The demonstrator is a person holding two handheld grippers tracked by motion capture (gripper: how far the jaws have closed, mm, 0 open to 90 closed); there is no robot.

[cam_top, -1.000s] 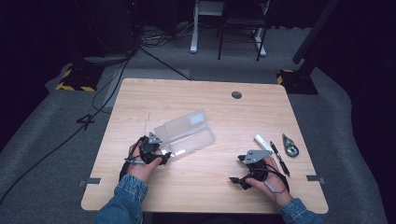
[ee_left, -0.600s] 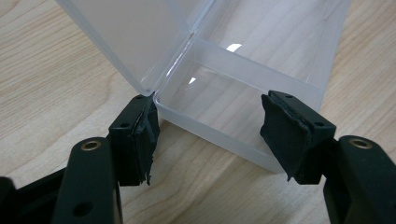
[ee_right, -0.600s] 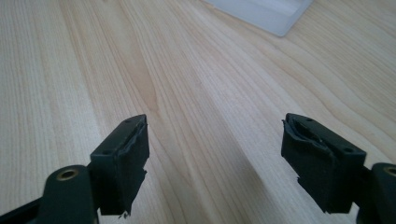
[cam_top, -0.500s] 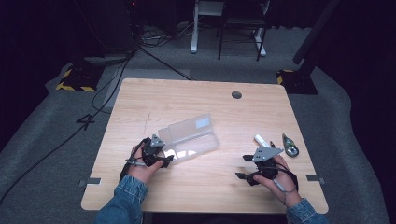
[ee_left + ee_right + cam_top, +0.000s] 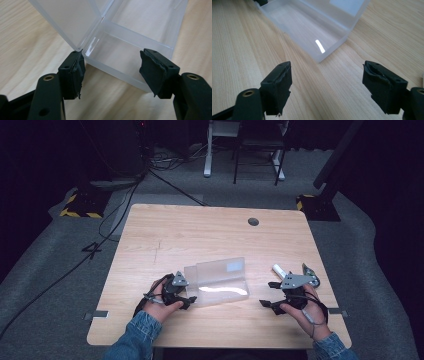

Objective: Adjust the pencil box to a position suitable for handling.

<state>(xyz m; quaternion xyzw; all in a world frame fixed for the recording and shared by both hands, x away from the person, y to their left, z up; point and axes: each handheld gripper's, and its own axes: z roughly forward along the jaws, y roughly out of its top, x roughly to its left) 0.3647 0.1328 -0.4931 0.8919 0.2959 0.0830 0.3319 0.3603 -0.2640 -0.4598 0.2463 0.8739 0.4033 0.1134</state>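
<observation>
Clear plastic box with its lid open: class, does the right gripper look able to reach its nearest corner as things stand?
Probably yes. Only bare wooden tabletop lies between the right gripper and the clear plastic box; its jaws, which have just been closing a little, stand apart with nothing between them.

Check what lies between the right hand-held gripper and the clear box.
Bare wooden table lies between the right hand-held gripper and the clear box, in the right gripper view.

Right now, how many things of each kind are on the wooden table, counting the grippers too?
Clear plastic box with an open lid: 1
Black two-jaw grippers, the left gripper and the right gripper: 2
Small white cylinder: 1
Small grey-and-dark object, too small to name: 1
Total: 5
</observation>
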